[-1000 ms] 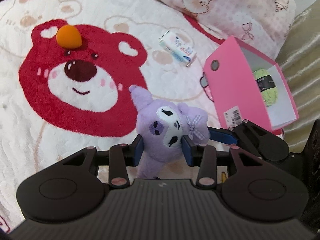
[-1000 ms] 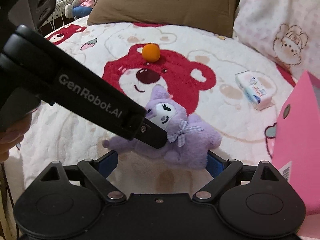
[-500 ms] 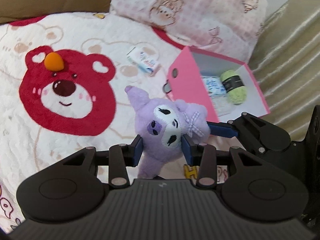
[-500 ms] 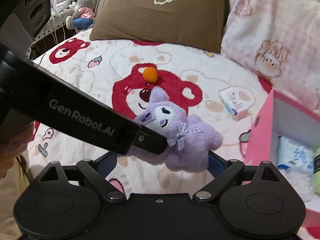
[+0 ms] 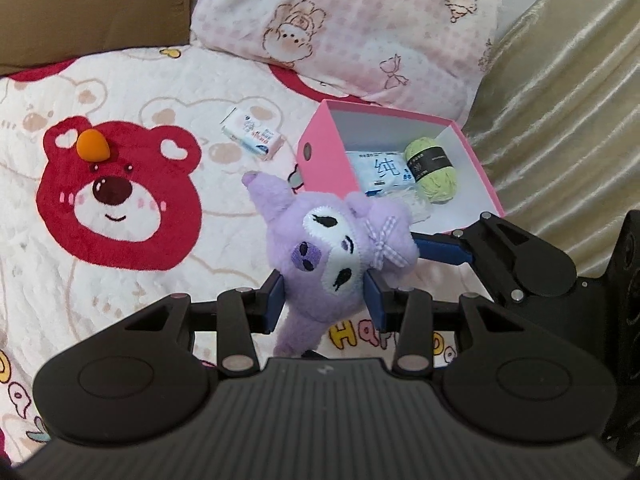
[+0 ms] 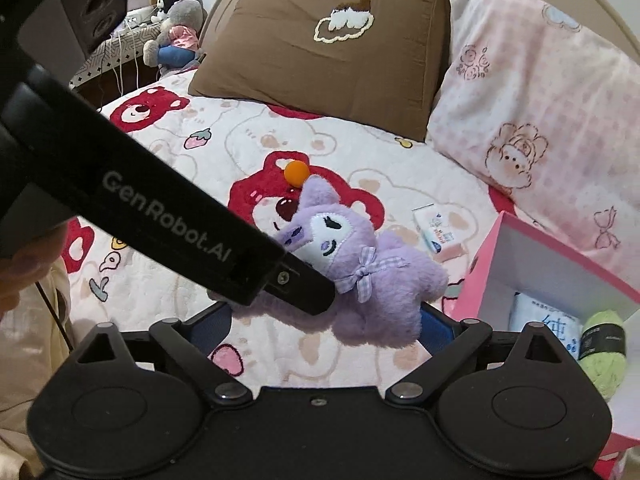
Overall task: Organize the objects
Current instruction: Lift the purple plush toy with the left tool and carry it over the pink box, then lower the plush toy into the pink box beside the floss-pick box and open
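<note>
The purple plush toy (image 5: 332, 256) was held clear of the bed between two grippers — the left gripper (image 5: 325, 300) was clamped on its head, blue pads pressed into the fur on both sides. The right gripper (image 6: 326, 320) was closed wider on the toy's body, one pad at each flank (its contact was partly hidden by the left tool's black arm). Just beyond the toy, the pink box (image 5: 320, 160) stood open on the bear-print blanket (image 5: 120, 280), with a green yarn ball (image 5: 432, 168) and a tissue pack (image 5: 380, 172) inside. Farther off lay a small wipes packet (image 5: 254, 138) and an orange ball (image 5: 93, 145) — both on the blanket.
</note>
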